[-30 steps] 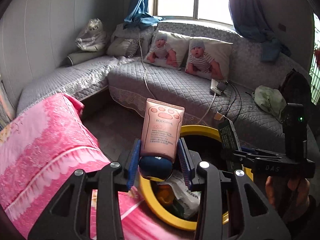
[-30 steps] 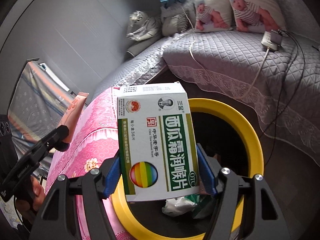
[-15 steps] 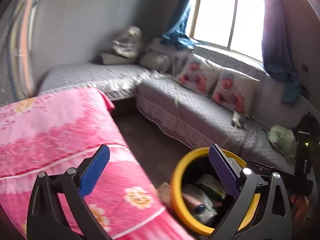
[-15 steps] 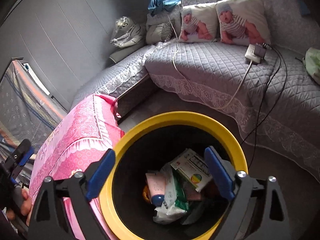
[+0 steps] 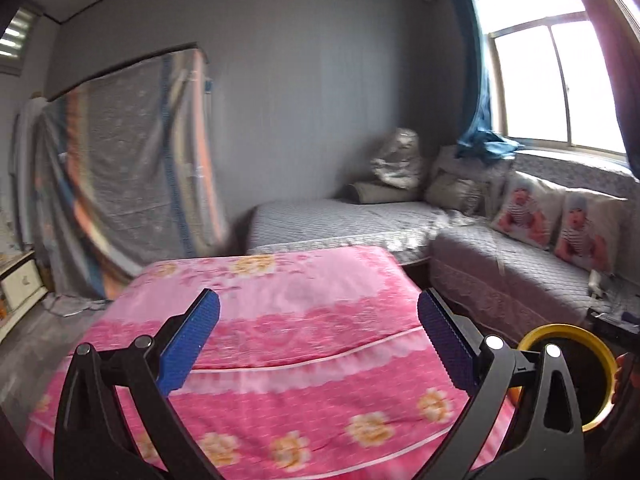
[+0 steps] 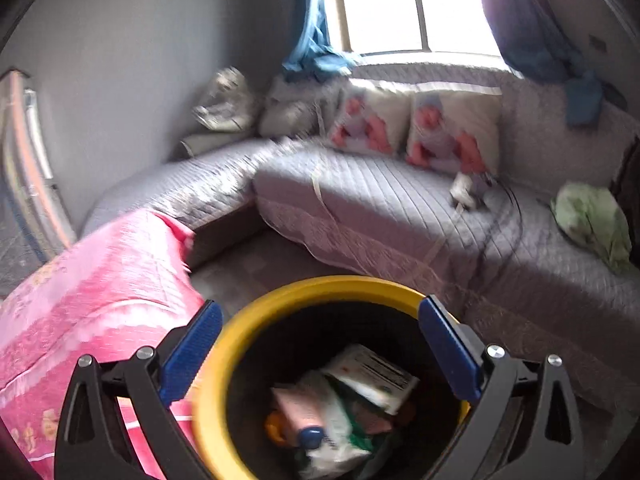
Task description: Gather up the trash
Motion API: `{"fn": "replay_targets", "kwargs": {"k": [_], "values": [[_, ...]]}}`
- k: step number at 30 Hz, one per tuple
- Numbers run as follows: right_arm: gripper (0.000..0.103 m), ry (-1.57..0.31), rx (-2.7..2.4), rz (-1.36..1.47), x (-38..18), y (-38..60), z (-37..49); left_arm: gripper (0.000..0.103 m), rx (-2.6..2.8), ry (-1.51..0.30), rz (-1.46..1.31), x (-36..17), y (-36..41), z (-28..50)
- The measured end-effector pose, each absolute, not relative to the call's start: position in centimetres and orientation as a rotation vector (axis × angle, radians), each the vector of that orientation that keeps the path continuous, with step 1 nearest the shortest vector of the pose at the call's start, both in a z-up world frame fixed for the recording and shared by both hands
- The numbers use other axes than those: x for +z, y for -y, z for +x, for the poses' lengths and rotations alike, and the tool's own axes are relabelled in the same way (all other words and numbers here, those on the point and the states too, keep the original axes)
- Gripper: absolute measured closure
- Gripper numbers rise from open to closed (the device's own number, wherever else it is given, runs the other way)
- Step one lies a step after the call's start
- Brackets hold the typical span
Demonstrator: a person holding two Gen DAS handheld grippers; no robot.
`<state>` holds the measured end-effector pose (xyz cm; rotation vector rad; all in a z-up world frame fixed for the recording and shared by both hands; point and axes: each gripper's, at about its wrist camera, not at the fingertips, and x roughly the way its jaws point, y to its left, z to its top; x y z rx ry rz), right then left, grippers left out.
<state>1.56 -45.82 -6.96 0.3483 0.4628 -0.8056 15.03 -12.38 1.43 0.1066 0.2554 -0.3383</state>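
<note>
Both claws stand wide and empty: left gripper point(image 5: 318, 334) over the pink floral bedspread point(image 5: 280, 320), right gripper point(image 6: 320, 346) above the yellow-rimmed black bin point(image 6: 320, 286); a hasty sweep may knock the near bin over

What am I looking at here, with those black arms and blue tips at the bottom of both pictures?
No robot: a person carries a hand-held gripper in each hand, each with a wide-angle camera looking along its two fingers. One picture comes from the left gripper, the other from the right gripper. The blue strips are its pads. Both grippers stand wide open and hold nothing. The left one looks across a pink cloth with no trash showing on it. The right one looks down into a yellow-rimmed bin beside that cloth. In the bin lie a pink tube, a white box and some wrappers. Behind is a grey sofa.
</note>
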Motion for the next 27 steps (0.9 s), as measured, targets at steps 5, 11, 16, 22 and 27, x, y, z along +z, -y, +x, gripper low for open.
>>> {"fn": "replay_targets", "kwargs": {"k": [5,11,16,22,27], "values": [[0.008,-0.307,-0.536,0.267,-2.0,37.5,1.3,0.008,-0.224,-0.242,0.080,2.6,6.8,13.1],[0.008,-0.265,-0.336,0.191,0.9,30.2,0.8,0.008,-0.157,-0.230,-0.005,3.3,2.4,9.4],[0.008,-0.270,-0.272,0.159,0.7,26.3,0.6,0.008,-0.121,-0.204,-0.041,3.2,0.7,6.5],[0.008,-0.191,-0.287,0.123,0.9,23.8,-1.5,0.008,-0.126,-0.224,-0.070,2.6,-1.0,4.6],[0.008,-0.151,-0.291,0.099,1.3,23.1,-2.3,0.008,-0.128,-0.235,-0.102,2.4,-1.4,3.9]]}}
